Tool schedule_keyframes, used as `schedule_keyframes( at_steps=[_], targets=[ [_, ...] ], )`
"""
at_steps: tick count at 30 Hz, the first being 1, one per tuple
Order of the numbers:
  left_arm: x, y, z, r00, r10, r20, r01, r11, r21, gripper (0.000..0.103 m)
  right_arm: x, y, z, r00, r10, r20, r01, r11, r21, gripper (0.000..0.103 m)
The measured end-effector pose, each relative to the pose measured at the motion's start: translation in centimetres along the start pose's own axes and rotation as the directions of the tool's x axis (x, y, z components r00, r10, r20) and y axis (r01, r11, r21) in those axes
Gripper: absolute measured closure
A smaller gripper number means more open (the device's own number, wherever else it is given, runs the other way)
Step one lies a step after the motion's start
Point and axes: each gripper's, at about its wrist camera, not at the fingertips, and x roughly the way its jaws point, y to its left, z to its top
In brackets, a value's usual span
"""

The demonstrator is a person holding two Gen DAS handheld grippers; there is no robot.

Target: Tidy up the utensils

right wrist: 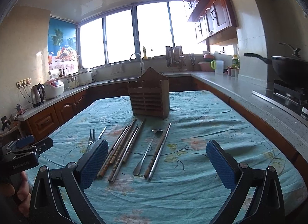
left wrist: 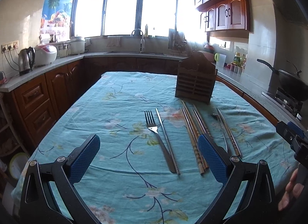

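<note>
Both grippers hover over the tablecloth [left wrist: 119,96], jaws spread wide, nothing held: left gripper [left wrist: 149,158], right gripper [right wrist: 156,163]. Utensils lie loose in a row at 6 o'clock of the wooden holder [right wrist: 149,98].

Risks: chopsticks [right wrist: 123,150] lie touching, so a pinch prob. drags 2+; thin metal ones may slip; holder could tip if bumped.

Left view shows the whole fork [left wrist: 154,127] w/ a metal chopstick alongside; right view hides most of it behind a finger but shows the spoon [right wrist: 147,151] clearly.

Kitchen: wide bright multi-pane window [right wrist: 134,35]; reddish-brown wooden wall cabinets [right wrist: 211,14]; grey stone L-shaped countertop [right wrist: 231,87]; desk under turquoise floral tablecloth [right wrist: 202,112]; cream tiled walls [right wrist: 23,50].
</note>
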Motion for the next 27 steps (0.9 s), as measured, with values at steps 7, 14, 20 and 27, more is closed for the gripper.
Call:
schedule_keyframes(
  at_steps=[7, 14, 20, 27],
  targets=[
    [2.4, 1.5, 1.5, 0.999, 0.014, -0.051, -0.015, 1.000, -0.024, 0.000, 2.0, -0.2, 1.7, 0.996, 0.065, -0.061, -0.063, 0.997, 0.041, 0.001],
    [5.0, 2.5, 2.9, 0.993, -0.008, -0.120, 0.004, 0.999, -0.036, 0.003, 5.4, -1.0, 2.8, 0.983, 0.113, -0.145, -0.097, 0.988, 0.119, 0.001],
    [8.2, 2.1, 4.0, 0.977, -0.011, -0.213, 0.013, 1.000, 0.008, 0.019, 8.5, -1.5, 3.3, 0.961, 0.158, -0.225, -0.119, 0.977, 0.179, 0.029],
    [13.2, 2.2, 5.0, 0.946, -0.046, -0.320, 0.057, 0.998, 0.027, 0.039, 13.7, -2.0, 3.0, 0.908, 0.214, -0.360, -0.133, 0.963, 0.235, 0.056]
  ],
)
